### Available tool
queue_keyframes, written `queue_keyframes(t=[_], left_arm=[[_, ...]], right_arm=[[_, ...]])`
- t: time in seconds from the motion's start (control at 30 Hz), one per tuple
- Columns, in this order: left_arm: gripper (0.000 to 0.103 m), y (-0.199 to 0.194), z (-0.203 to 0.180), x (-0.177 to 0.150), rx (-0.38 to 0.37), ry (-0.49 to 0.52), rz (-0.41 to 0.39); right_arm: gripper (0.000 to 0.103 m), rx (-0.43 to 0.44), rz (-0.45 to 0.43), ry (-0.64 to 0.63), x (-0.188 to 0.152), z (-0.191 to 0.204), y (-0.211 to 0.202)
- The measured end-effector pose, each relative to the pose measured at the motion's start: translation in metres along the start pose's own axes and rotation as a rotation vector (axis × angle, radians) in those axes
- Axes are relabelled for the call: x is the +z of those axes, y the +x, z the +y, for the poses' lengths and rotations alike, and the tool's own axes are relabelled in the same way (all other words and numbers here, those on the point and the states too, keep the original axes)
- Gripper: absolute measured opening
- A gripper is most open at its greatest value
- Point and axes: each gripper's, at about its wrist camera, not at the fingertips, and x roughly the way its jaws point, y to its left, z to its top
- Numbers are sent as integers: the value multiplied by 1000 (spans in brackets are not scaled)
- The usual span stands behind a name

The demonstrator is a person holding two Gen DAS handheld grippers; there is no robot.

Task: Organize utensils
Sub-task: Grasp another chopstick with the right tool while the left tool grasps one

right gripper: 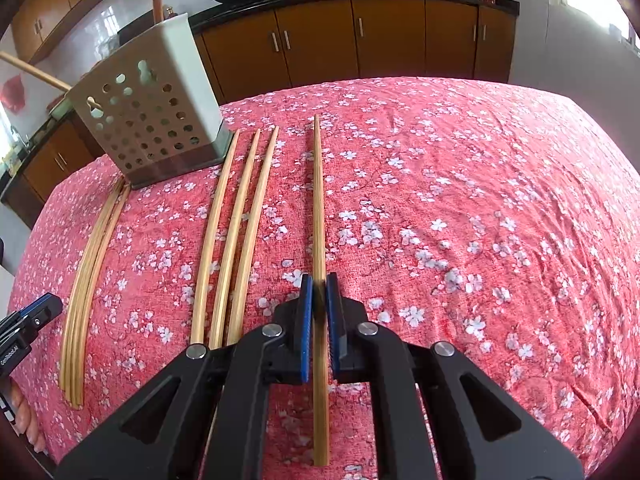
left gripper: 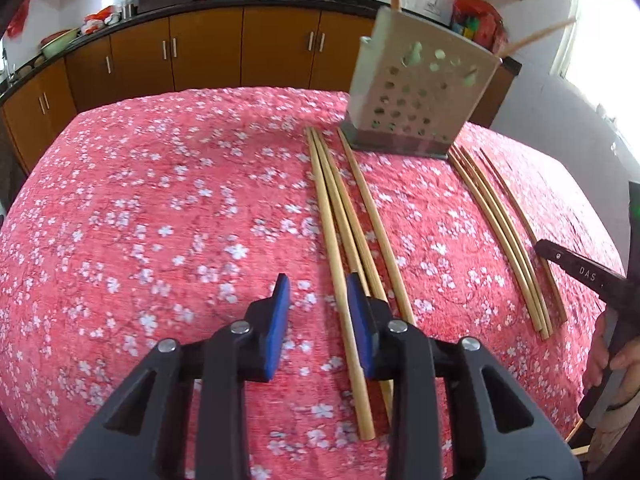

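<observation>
A perforated metal utensil holder (left gripper: 416, 96) stands at the far side of the table and holds two chopsticks; it also shows in the right wrist view (right gripper: 156, 120). Several bamboo chopsticks (left gripper: 352, 224) lie in front of my left gripper (left gripper: 318, 292), which is open, with one chopstick (left gripper: 340, 280) running between its blue pads. Another group of chopsticks (left gripper: 504, 236) lies further right. My right gripper (right gripper: 319, 292) is shut on a single chopstick (right gripper: 318, 208) lying on the cloth. Three chopsticks (right gripper: 236, 232) and a bundle (right gripper: 92, 272) lie to its left.
The table (left gripper: 160, 200) carries a red floral cloth. Brown kitchen cabinets (left gripper: 208, 48) and a dark counter with woks run behind it. The right gripper's body and the hand holding it (left gripper: 608, 304) show at the right edge of the left wrist view.
</observation>
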Motion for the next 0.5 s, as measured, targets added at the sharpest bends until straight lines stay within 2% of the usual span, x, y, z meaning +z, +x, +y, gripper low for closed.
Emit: queue_keyframes(t=[0.1, 0.17, 0.4, 0.5], left_arm=[[28, 6, -7, 0, 6, 19, 16], [23, 11, -10, 1, 31, 33, 29], [13, 18, -17, 7, 117, 54, 5], [8, 18, -13, 8, 130, 56, -3]], right_arm=[[8, 1, -3, 2, -1, -2, -4], [8, 0, -3, 0, -1, -3, -6], [8, 12, -6, -34, -1, 5, -3], [8, 6, -13, -49, -1, 9, -2]])
